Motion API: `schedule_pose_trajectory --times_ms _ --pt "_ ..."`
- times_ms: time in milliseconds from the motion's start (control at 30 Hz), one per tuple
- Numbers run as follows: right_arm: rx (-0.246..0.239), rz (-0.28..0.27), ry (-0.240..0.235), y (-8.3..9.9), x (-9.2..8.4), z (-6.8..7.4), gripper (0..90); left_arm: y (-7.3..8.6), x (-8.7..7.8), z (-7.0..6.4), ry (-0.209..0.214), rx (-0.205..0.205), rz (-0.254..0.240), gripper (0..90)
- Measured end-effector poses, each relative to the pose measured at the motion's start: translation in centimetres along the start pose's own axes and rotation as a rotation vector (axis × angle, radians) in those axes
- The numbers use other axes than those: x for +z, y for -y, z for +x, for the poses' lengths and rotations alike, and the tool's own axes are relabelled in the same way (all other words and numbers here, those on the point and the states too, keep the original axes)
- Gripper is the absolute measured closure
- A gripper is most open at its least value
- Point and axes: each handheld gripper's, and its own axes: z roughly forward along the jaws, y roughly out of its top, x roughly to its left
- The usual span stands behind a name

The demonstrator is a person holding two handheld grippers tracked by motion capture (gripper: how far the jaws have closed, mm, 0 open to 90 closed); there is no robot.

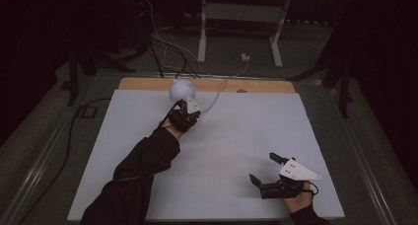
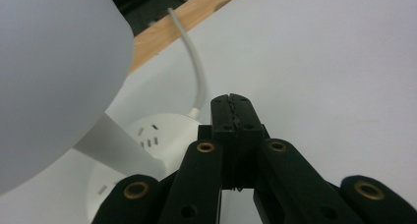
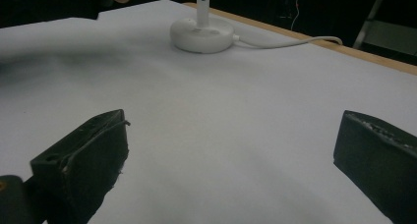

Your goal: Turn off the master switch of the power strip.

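Two grippers over the white table. Left gripper sits near the far edge, right beside the lamp; jaws fully closed, pads pressed together, nothing between them in the left gripper view. Lamp's white globe shade is just ahead and to one side of the jaw tips; its round base with socket slots lies under the gripper, stem rising from it. White cable runs from the base off the far wooden edge. Right gripper hovers low at the near right, well apart from the lamp, jaws spread wide, empty.
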Motion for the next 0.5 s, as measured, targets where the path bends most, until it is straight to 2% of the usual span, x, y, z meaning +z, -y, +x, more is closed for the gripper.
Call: schedule_pose_trajectory --times_ms 133,200,300,433,500 --pt "0.002 0.002 0.002 0.0 0.0 0.0 0.3 0.0 -1.8 0.7 0.031 -0.034 -0.024 90.0" --pt "0.000 0.003 0.003 0.0 0.1 0.0 0.3 0.1 -2.7 1.2 0.052 -0.067 -0.024 88.9" --pt "0.003 0.005 0.004 0.0 0.1 0.0 0.3 0.5 -3.8 1.7 0.077 -0.092 -0.022 73.4" --pt "0.003 0.008 0.004 0.1 0.2 0.0 0.3 1.0 -5.0 2.0 0.083 -0.080 -0.008 60.5" --pt "0.003 0.009 0.003 0.1 0.2 0.0 0.3 1.3 -5.5 2.2 0.091 -0.093 -0.003 54.0"
